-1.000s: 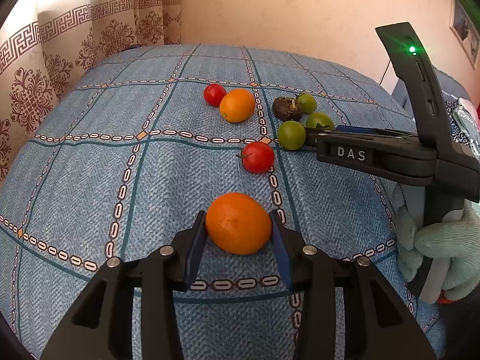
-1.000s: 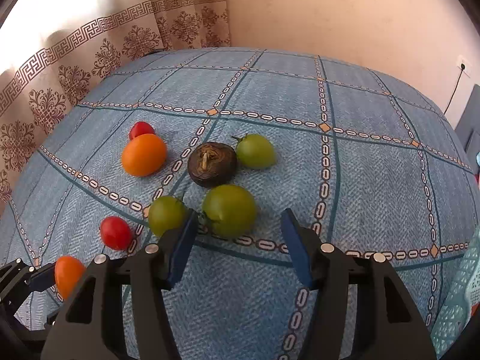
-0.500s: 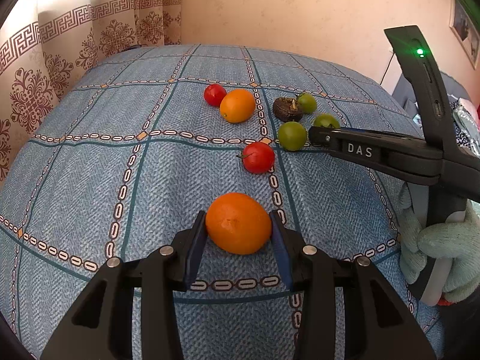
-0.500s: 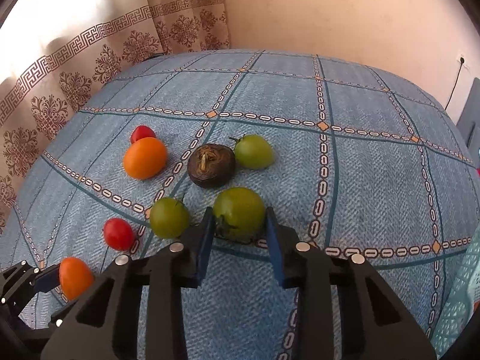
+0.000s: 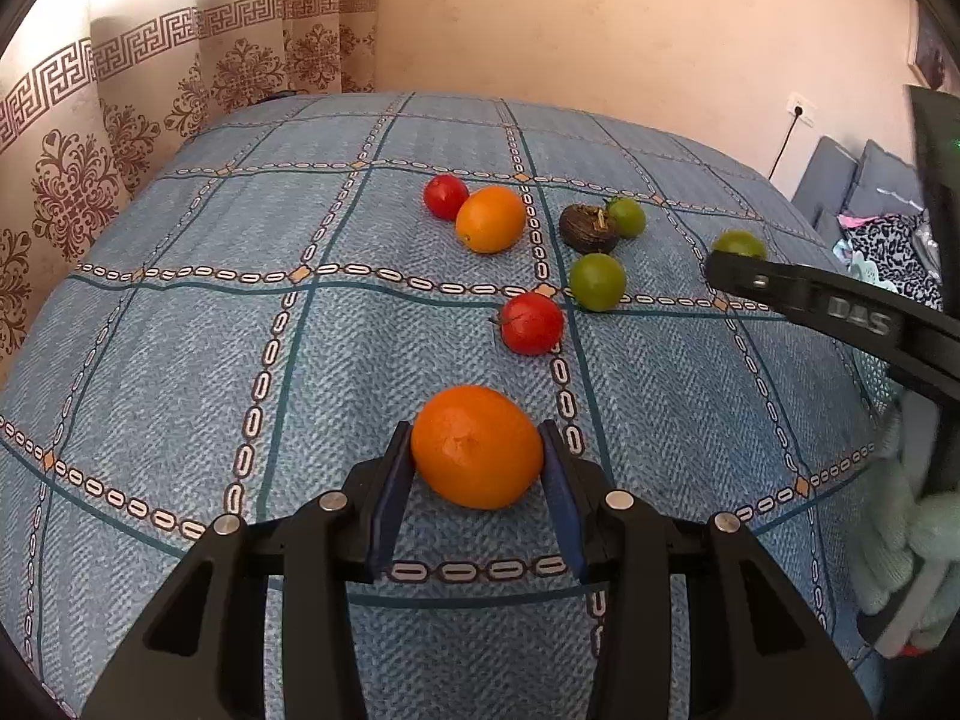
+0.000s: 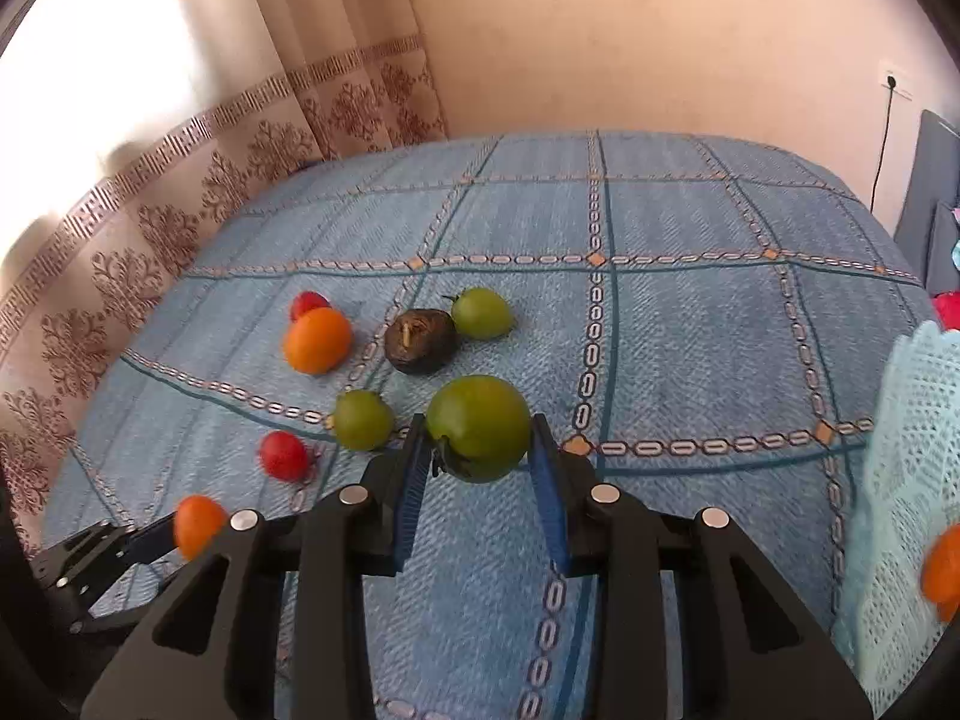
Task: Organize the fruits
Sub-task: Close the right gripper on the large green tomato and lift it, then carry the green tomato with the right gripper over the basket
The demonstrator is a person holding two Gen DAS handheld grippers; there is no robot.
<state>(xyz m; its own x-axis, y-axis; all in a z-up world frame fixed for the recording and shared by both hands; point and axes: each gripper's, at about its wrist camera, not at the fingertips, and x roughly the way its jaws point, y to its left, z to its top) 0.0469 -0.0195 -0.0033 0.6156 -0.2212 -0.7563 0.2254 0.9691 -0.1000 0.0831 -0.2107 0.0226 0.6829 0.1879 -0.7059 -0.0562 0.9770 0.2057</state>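
My left gripper (image 5: 477, 450) is shut on an orange (image 5: 477, 447) low over the blue bedspread. My right gripper (image 6: 480, 438) is shut on a large green tomato (image 6: 479, 427) and holds it lifted above the bed; it shows in the left wrist view (image 5: 738, 246) at the right. On the bed lie a second orange (image 5: 490, 219), two red tomatoes (image 5: 445, 196) (image 5: 532, 323), a dark brown fruit (image 5: 588, 228) and two green tomatoes (image 5: 626, 217) (image 5: 597, 281).
A pale blue mesh basket (image 6: 912, 480) stands at the right edge of the right wrist view, with an orange fruit (image 6: 942, 570) in it. Patterned curtains hang along the left. A grey sofa (image 5: 852, 192) stands far right.
My right gripper closed on the large green tomato, lifted it and carried it to the right. My left gripper kept hold of the orange and stayed put.
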